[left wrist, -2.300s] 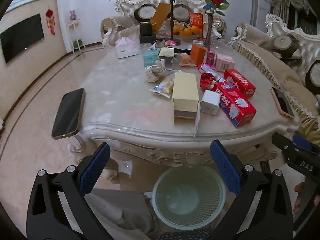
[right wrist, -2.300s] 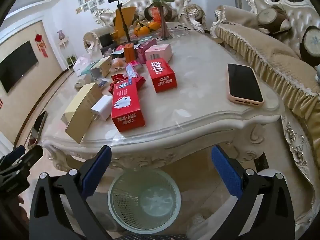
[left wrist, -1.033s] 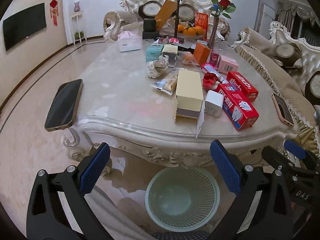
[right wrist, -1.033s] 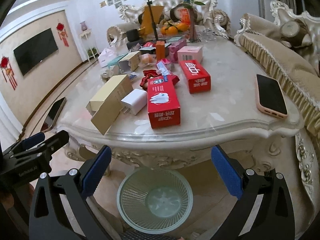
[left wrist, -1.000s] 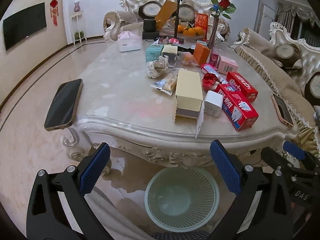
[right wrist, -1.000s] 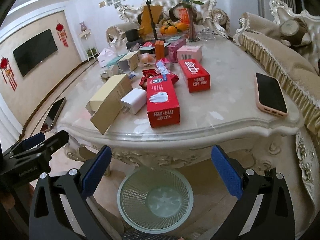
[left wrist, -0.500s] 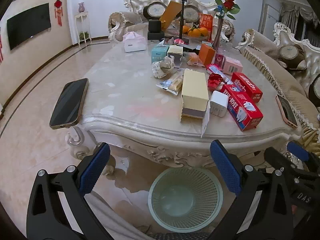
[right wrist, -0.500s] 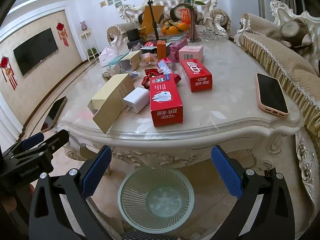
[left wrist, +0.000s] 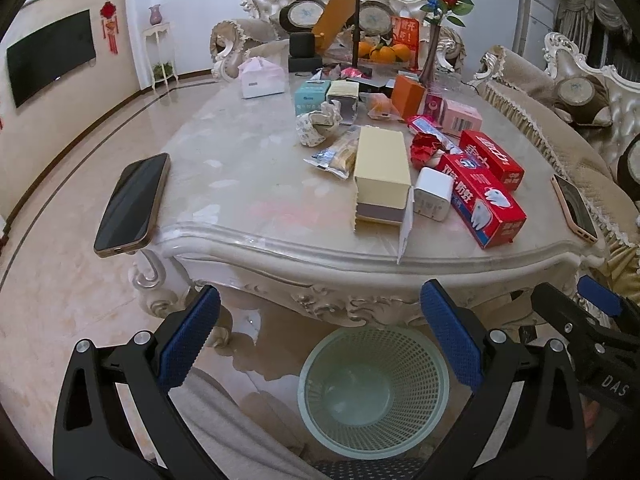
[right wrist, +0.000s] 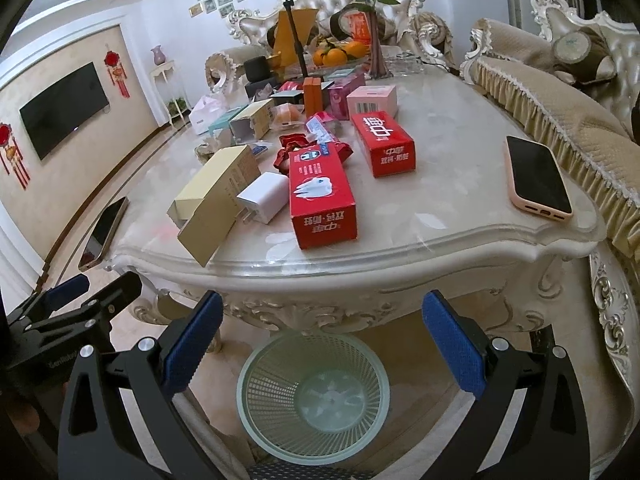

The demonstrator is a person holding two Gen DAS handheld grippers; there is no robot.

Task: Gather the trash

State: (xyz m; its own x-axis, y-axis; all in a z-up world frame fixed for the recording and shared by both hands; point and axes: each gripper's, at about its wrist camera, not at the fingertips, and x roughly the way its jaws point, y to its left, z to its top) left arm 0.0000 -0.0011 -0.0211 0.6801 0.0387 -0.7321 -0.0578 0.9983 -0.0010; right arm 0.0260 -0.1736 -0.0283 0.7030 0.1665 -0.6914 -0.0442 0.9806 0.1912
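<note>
A pale green mesh waste basket stands empty on the floor below the near edge of the marble table. On the table lie a yellow open box, a small white box, two red toothpaste boxes, a crumpled red wrapper, a clear snack wrapper and crumpled paper. My left gripper and right gripper hang open above the basket, both holding nothing.
One phone overhangs the table's left corner; a pink-cased phone lies at the right edge. Farther back stand small boxes, a tissue box, oranges, a rose vase and a tripod. Sofas surround the table.
Both grippers have risen and edged toward the table, so its top shows more fully. Nothing on the table has moved, and both grippers stay open.
</note>
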